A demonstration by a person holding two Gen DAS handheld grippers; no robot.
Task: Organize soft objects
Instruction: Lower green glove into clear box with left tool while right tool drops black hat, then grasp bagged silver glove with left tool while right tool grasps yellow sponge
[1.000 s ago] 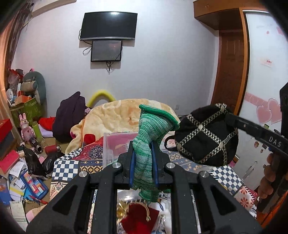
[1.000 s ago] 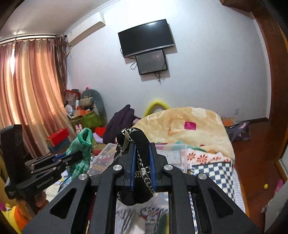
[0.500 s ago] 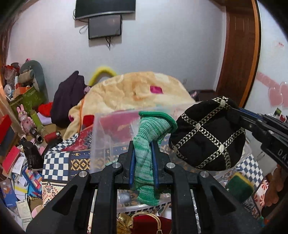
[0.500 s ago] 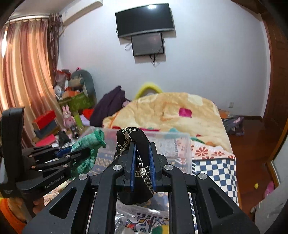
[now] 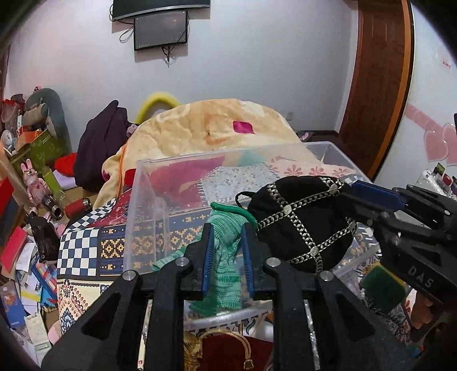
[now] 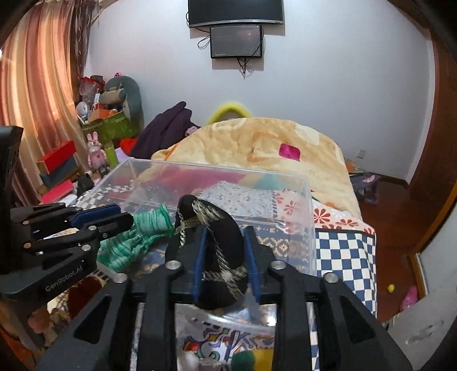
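Over the bin's near edge, left gripper jaws clamp the sock, hanging down; right gripper jaws clamp the pouch just beside it.

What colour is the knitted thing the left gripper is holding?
Green, in light and dark shades. The knitted glove shows best in the left wrist view.

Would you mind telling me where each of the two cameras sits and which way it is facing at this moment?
Left wrist: on the left gripper, facing the clear plastic bin and bed; its fingers grip the green knit sock; right gripper at right, a hand below it.
Right wrist: on the right gripper, same direction; it grips the black pouch; left gripper at left.
Shared: bin, sock, pouch, orange blanket, wall TV.
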